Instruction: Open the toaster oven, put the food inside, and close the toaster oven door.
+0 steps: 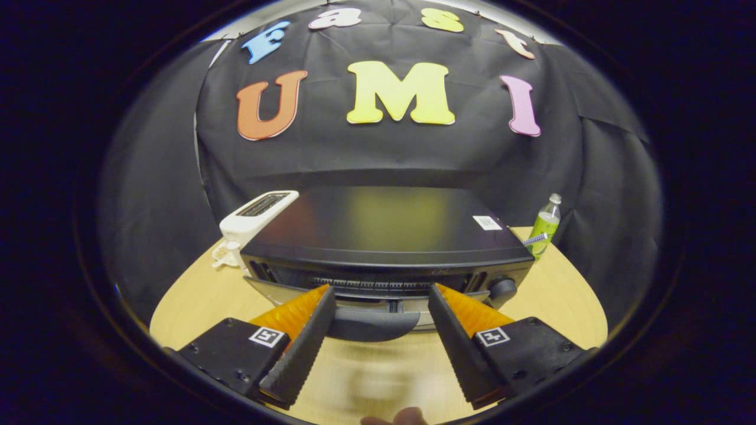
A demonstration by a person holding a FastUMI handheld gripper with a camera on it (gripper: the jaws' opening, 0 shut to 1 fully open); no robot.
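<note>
Toaster oven (384, 236) door handle (372, 324) between spread gripper (381, 295) fingers, untouched.

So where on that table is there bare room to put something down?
Bare tabletop lies right of the toaster oven, in front of the green bottle, and at its front left, before the white toaster. It's crowded at the door handle, between the open tongs.
</note>
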